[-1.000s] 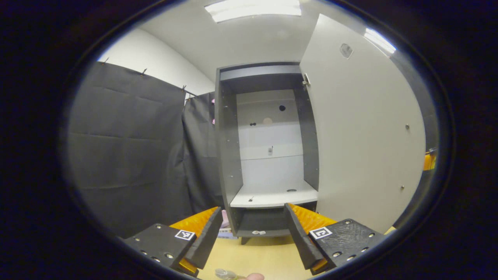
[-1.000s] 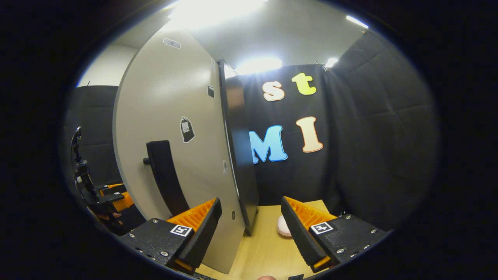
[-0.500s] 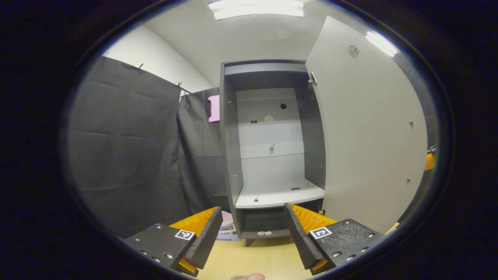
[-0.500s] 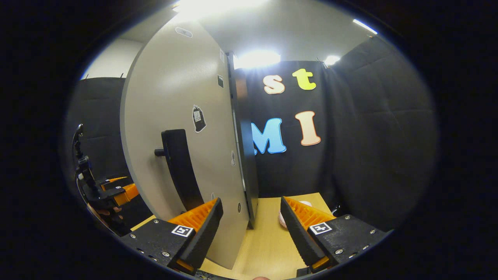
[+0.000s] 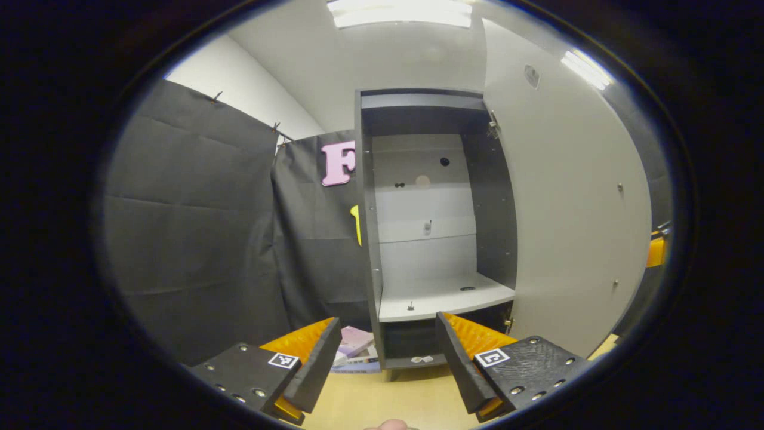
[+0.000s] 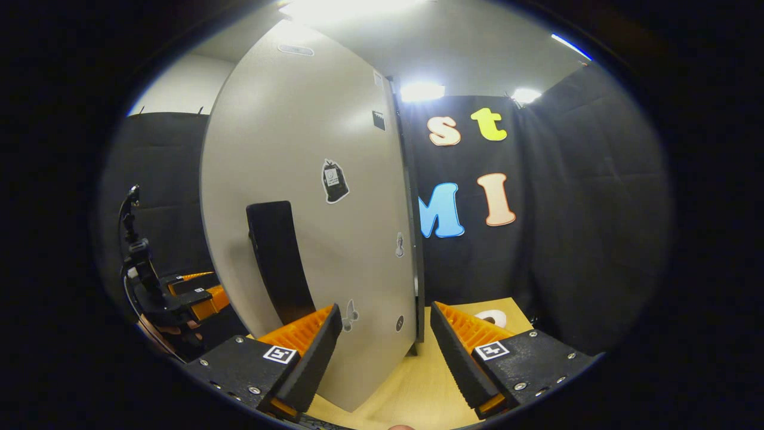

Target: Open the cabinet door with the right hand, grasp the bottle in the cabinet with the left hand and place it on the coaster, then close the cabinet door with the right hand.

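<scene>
Below, in the right gripper view, the right gripper [image 6: 385, 349] has its fingers spread and empty. The cabinet door [image 6: 310, 179] stands open at 10 to 12 o'clock, its dark handle [image 6: 276, 260] just beyond the left finger. The pale coaster [image 6: 493, 318] lies on the table [image 6: 412, 388] at 1 o'clock; whether the bottle stands on it cannot be told. The left gripper [image 5: 388, 358], likewise spread and empty, faces the cabinet [image 5: 433, 227], whose shelf [image 5: 444, 294] holds no bottle. The step in hand is judged to be closing: press flat against the panel near the handle side, swinging steadily until the door seats.
</scene>
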A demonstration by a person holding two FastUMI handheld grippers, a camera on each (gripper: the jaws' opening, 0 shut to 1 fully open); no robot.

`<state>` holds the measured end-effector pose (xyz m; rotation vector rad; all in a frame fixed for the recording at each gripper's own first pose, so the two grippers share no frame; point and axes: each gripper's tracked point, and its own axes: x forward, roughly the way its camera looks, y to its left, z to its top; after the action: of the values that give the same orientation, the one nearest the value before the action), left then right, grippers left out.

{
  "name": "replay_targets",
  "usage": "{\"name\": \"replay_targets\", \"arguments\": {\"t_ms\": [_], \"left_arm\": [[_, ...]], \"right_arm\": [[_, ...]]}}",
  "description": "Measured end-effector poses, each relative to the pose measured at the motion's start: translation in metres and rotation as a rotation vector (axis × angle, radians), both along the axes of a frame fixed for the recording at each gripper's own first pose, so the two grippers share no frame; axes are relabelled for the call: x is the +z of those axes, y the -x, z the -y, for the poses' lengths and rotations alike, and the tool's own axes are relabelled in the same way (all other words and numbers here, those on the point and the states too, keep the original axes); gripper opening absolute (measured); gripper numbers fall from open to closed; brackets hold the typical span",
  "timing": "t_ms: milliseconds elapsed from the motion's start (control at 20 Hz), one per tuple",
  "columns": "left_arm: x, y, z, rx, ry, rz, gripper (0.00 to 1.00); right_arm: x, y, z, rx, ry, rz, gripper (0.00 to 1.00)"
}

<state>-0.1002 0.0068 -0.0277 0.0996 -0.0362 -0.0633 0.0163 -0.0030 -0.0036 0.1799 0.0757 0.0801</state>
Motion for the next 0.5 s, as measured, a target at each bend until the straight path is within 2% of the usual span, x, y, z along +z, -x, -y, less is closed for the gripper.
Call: {"name": "replay_targets", "arguments": {"t_ms": [200, 400, 450, 500], "left_arm": [[-0.005, 0.0, -0.024, -0.027, -0.01, -0.015, 0.97], [-0.013, -0.001, -0.053, -0.025, 0.009, -0.03, 0.97], [-0.016, -0.001, -0.061, -0.014, 0.016, -0.046, 0.91], [-0.02, 0.0, -0.065, -0.006, 0.03, -0.062, 0.9]], "right_arm": [[-0.004, -0.008, -0.027, -0.014, -0.084, -0.025, 0.92], [-0.001, -0.027, -0.039, -0.034, -0.111, -0.03, 0.93], [0.0, -0.035, -0.048, -0.023, -0.113, -0.032, 0.88], [0.001, -0.042, -0.057, -0.005, -0.109, -0.031, 0.93]]}}
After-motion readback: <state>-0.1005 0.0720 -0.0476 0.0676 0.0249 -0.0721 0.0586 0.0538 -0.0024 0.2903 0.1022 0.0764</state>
